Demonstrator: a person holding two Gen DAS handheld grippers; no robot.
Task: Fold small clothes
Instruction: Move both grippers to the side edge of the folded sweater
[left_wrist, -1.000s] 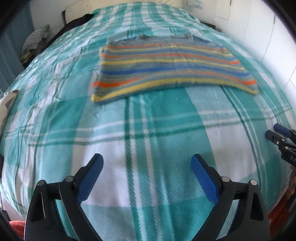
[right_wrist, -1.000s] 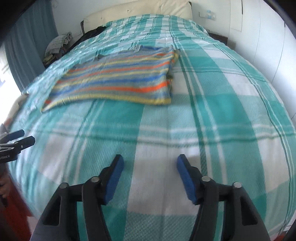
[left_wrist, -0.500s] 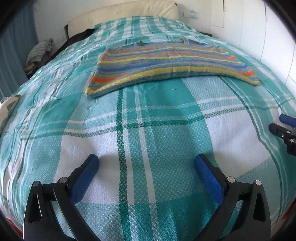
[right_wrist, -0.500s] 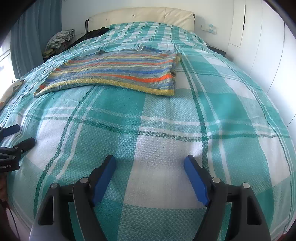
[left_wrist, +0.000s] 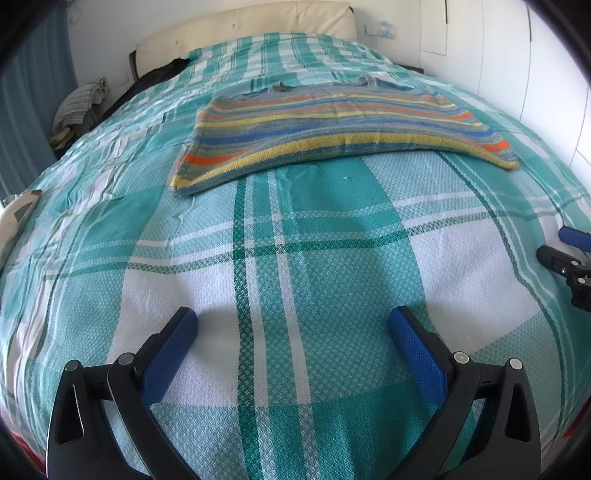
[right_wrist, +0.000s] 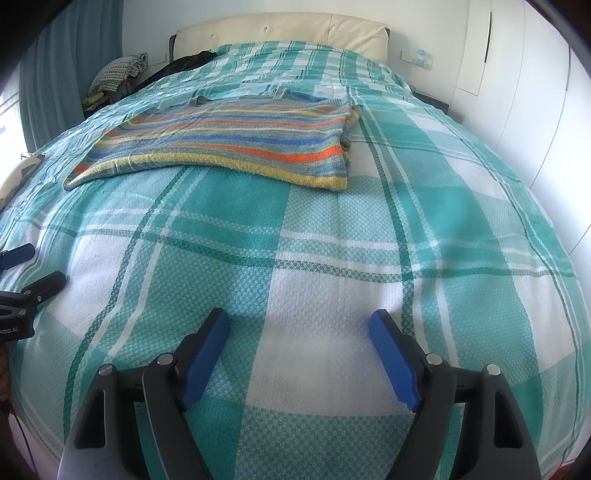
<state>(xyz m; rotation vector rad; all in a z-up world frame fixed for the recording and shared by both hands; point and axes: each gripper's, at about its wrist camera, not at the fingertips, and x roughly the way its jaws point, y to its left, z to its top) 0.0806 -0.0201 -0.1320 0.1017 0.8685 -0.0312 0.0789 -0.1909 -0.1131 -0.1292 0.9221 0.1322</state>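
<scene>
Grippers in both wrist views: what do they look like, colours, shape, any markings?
Both match. The left gripper and right gripper have black plastic arms with triangular cut-outs and silver pivot pins, ending in jaws faced with textured blue pads. In the right wrist view, white lettering shows on the left gripper's body, too cropped to read.

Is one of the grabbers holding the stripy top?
No, the stripy top lies flat on the bed cover, far ahead of the left gripper, whose open fingers hold nothing.

Striped knitted garment (left_wrist: 332, 129), upper centre: one
Teal-and-white checked bedspread (left_wrist: 314, 258): one
Black grippers with blue pads (left_wrist: 293, 325) (right_wrist: 299, 325): two
Cream padded headboard (right_wrist: 280, 31): one
</scene>
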